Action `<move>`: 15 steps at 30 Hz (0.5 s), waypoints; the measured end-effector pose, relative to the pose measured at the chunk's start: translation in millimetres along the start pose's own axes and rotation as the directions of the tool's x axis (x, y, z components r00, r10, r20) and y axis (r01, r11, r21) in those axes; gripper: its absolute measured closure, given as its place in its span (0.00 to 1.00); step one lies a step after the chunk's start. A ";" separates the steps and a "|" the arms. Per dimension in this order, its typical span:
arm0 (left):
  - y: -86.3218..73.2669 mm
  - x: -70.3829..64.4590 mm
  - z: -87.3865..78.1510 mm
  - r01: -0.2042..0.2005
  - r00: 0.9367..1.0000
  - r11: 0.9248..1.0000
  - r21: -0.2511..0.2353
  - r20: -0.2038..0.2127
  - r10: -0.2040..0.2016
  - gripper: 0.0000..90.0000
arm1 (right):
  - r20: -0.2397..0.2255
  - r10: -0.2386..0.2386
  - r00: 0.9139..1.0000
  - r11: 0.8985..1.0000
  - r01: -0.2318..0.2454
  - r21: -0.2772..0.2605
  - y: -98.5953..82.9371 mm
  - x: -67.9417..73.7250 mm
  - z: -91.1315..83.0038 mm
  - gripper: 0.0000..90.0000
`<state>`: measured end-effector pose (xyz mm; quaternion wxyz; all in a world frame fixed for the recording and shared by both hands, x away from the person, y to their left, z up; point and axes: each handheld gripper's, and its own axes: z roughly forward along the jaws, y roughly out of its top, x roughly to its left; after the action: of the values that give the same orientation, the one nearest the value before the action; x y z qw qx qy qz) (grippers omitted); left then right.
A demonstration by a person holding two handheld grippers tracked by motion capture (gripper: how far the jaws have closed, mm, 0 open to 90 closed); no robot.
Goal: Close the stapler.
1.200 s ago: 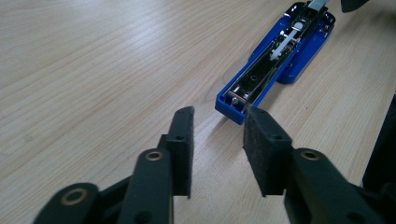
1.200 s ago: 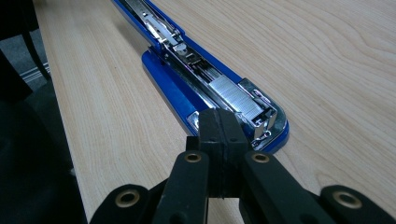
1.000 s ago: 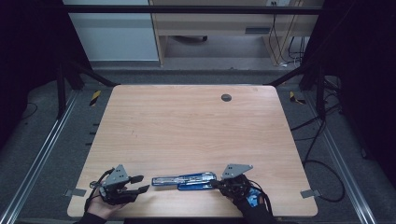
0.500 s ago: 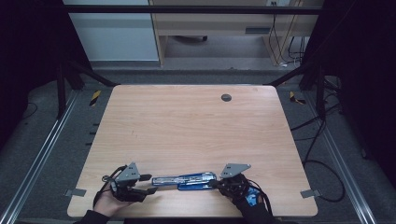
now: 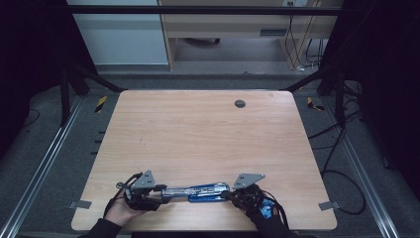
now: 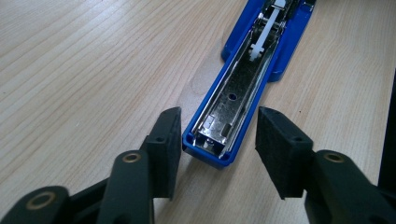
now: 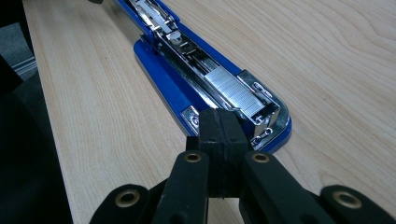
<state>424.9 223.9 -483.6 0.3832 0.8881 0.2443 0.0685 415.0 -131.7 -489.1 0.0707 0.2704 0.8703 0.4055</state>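
Blue plastic and bright metal make up the stapler, which lies opened flat near the front edge of the table, stretched between the two grippers. At the left end of the stapler, the left gripper is released, its jaws spread on either side of the blue tip but apart from it. In the middle of the stapler the metal channel lies exposed, and nearer the right end a strip of staples sits in the magazine. At that right end the right gripper is clenched, pads pressed together with nothing between, just at the metal nose. I think the risk is this: if the left jaws close off-centre, the tip may slip and the stapler turn on the smooth wood, and a push from the right may shake the staples loose.
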 end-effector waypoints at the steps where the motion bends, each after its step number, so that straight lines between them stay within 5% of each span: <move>1: 0.2 0.1 0.3 -0.001 1.000 1.000 -0.002 0.004 0.001 0.59 | 0.000 0.000 1.000 1.000 0.000 0.001 0.0 0.0 0.1 1.00; 15: 2.3 -0.2 -2.1 -0.018 1.000 1.000 -0.008 0.006 0.018 0.60 | 0.005 -0.003 1.000 1.000 0.003 0.000 0.5 0.5 1.5 1.00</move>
<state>425.0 223.8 -480.5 0.3867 0.8891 0.2347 0.0701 415.3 -130.2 -489.7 0.0737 0.2702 0.8705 0.4047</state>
